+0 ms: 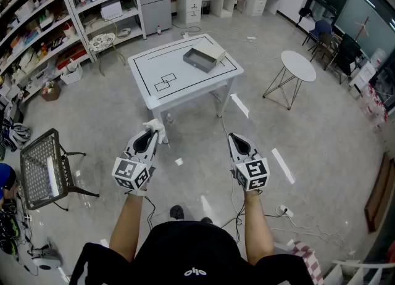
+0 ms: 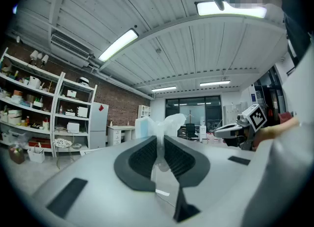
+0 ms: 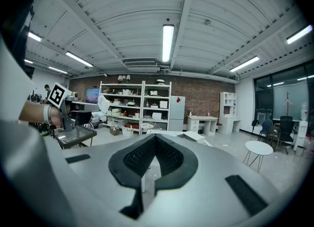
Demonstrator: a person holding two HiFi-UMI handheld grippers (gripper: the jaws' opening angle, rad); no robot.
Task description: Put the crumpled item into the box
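- Left claw (image 1: 148,134): pinched on the crumpled white item (image 1: 155,127), which is gripped between the pads and protrudes past the tips.
- Right claw (image 1: 234,138): pressed together, with nothing held between the pads.
- Box (image 1: 203,57): an open grey box, set on the far right part of the white tabletop (image 1: 162,61), well apart from both claws.
- Both claws are held over the grey floor (image 1: 308,129), short of the tabletop.
- Round side table (image 1: 298,66): placed to the right of the tabletop.
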